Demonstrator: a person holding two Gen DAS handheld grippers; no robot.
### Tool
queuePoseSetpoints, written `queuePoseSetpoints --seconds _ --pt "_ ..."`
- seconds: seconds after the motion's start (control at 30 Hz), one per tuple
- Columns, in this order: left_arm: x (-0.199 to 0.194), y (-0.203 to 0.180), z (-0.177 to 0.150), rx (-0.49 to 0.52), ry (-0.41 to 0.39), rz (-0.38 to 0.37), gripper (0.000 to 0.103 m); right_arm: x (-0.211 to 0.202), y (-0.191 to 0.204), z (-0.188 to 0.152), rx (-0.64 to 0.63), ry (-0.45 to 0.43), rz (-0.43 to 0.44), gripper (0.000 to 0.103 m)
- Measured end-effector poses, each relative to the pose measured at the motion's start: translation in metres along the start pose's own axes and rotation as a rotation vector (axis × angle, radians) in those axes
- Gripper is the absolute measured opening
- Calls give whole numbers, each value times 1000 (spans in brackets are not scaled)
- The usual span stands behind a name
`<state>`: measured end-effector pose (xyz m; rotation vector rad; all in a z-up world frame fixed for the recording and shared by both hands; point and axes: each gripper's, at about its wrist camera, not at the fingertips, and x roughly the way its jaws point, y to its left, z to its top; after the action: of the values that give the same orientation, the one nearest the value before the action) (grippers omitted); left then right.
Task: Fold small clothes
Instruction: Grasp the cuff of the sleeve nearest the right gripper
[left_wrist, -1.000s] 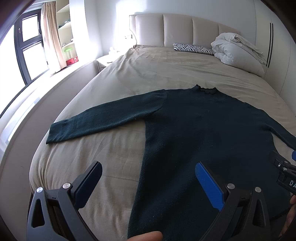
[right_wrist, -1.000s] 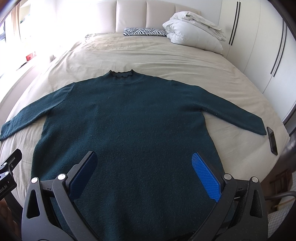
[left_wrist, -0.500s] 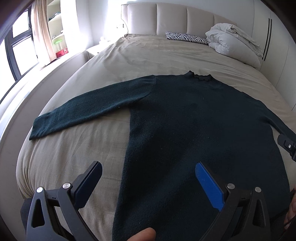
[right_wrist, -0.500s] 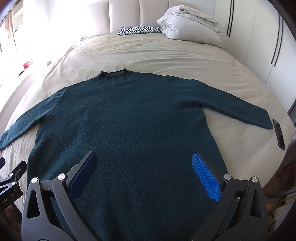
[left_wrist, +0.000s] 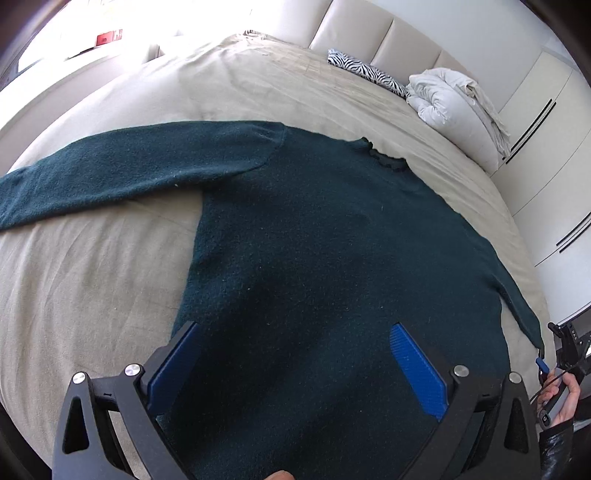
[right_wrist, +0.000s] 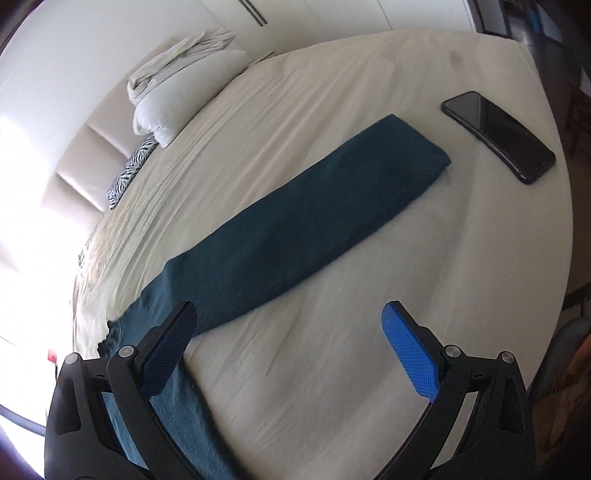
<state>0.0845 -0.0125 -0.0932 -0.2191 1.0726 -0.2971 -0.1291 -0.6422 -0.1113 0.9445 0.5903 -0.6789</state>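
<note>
Lying flat on the bed (left_wrist: 92, 280), the dark green sweater (left_wrist: 332, 266) has both sleeves spread. Left gripper (left_wrist: 295, 373) hovers open above its body; right gripper (right_wrist: 291, 347) hovers open near one sleeve (right_wrist: 306, 221), a phone (right_wrist: 498, 136) beside the cuff.

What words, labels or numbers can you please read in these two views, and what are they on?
None can be read.
The red box by the window carries white marks, washed out by glare.
The right gripper's body shows small pale marks, too small to read.
The phone screen is dark.
</note>
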Motion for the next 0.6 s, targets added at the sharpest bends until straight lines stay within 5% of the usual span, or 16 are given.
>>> queuePoseSetpoints --seconds 0.2,0.4,0.5,0.6 --pt "7 -12 10 65 -14 26 103 38 -84 63 224 2 -7 86" --pt "25 -13 15 51 31 -40 103 72 -128 108 313 -67 20 85" --pt "30 -14 13 55 48 -76 100 89 -127 132 272 -82 -23 72" --pt "32 -15 12 67 55 -90 94 102 -116 145 210 -71 -62 45"
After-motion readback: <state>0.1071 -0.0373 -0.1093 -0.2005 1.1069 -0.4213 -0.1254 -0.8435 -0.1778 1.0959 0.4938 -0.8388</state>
